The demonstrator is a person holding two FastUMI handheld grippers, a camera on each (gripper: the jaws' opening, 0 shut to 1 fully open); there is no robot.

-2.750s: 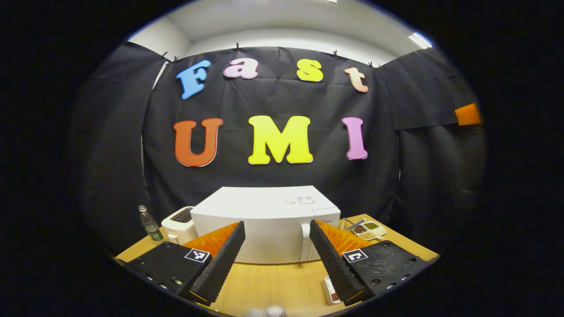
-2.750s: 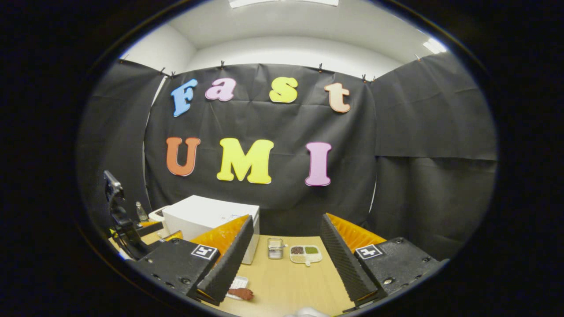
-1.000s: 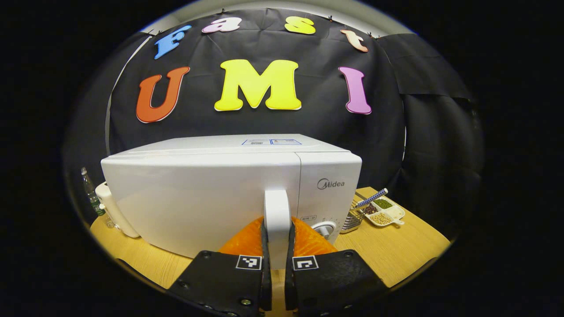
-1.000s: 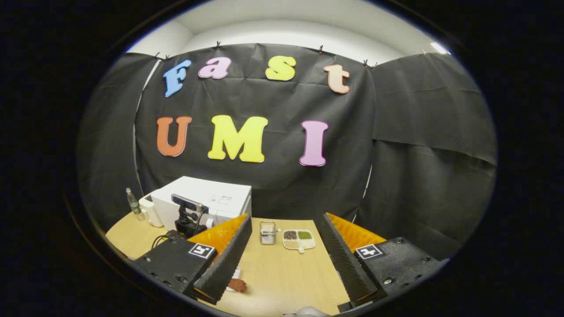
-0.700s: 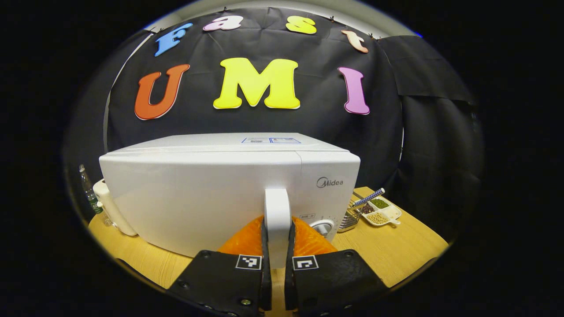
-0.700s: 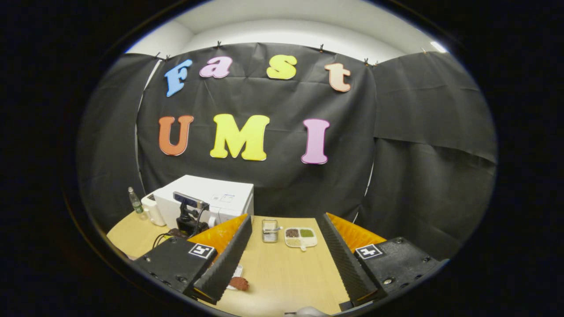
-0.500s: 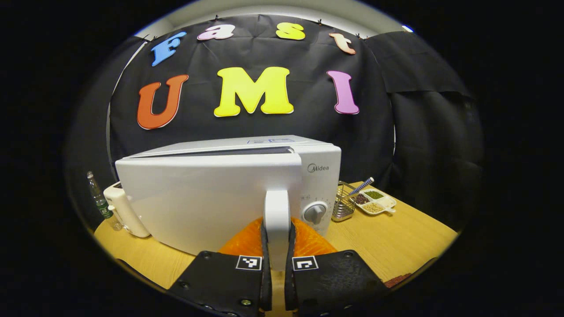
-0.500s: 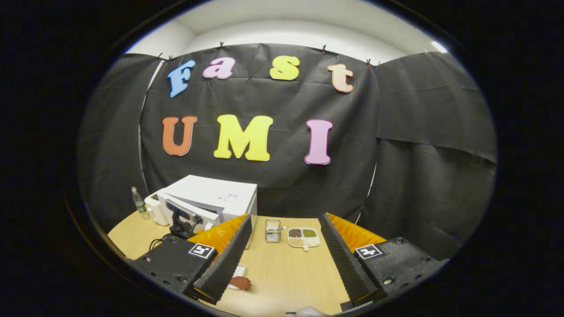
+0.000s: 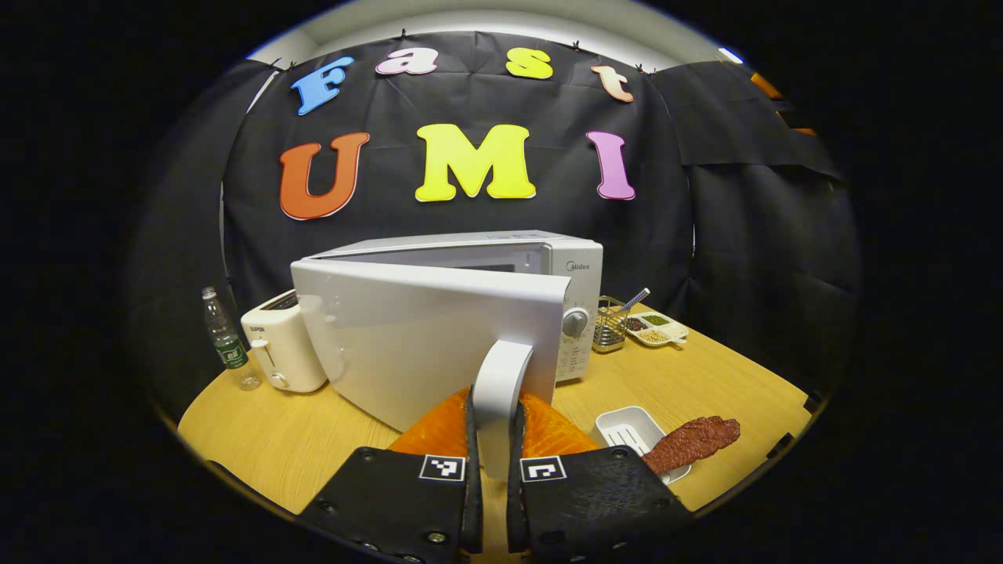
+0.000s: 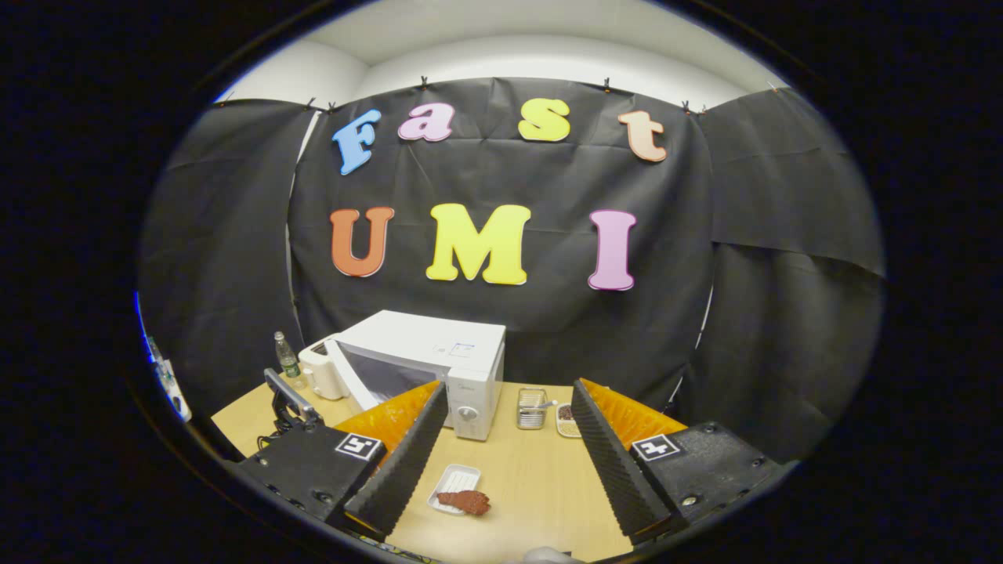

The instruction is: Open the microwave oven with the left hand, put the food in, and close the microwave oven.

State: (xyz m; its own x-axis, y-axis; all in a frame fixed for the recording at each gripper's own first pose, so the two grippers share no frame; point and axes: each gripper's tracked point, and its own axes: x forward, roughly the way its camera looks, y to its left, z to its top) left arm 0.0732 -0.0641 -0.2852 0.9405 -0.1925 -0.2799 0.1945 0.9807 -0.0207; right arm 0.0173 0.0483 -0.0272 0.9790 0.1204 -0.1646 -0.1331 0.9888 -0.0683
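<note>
While left gripper clamps door handle | microwave ajar | right gripper spread

A claw clamps the white vertical handle of a microwave oven, both fingers pressing its sides, with the door swung partly open toward the camera. The control dial sits on the oven's right panel. On the wooden surface, a white toaster stands left of the oven with a plastic bottle farther left. To the right, a wire basket stands just beside a divided dish of grains. Nearer the camera, a reddish-brown piece of meat lies across the edge of a small white tray.
</note>
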